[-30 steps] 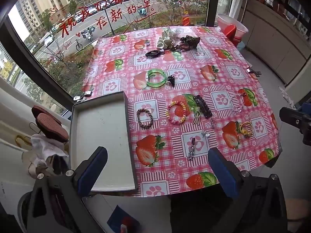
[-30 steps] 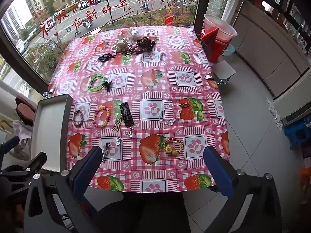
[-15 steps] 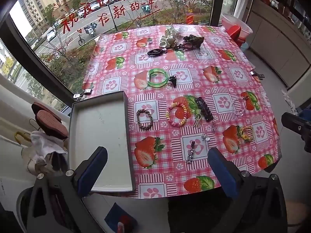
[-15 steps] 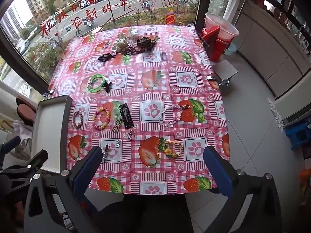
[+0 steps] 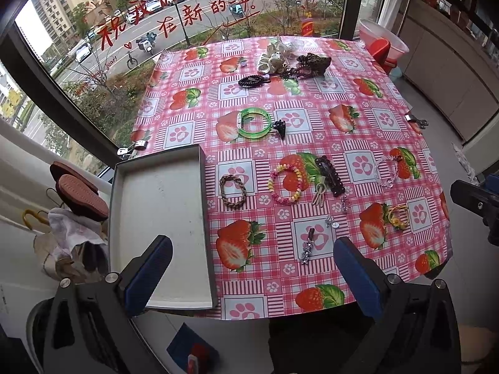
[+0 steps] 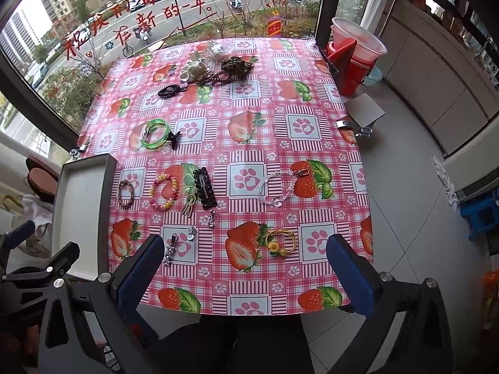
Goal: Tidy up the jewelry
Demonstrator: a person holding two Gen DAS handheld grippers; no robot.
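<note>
Both the left gripper (image 5: 249, 269) and right gripper (image 6: 246, 266) are hanging spread and empty. Jewelry is lying at twelve o'clock; the tray (image 5: 162, 199) is waiting at ten. Best starting with the nearest bracelet (image 6: 280, 243), pinching its rim.

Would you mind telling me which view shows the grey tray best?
The left wrist view: the whole grey tray appears there, rim and bare floor, beyond the open left gripper. The right wrist view catches it only obliquely at its left edge.

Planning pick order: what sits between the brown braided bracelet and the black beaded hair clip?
The multicolored bead bracelet, alone on the cloth; left wrist view.
</note>
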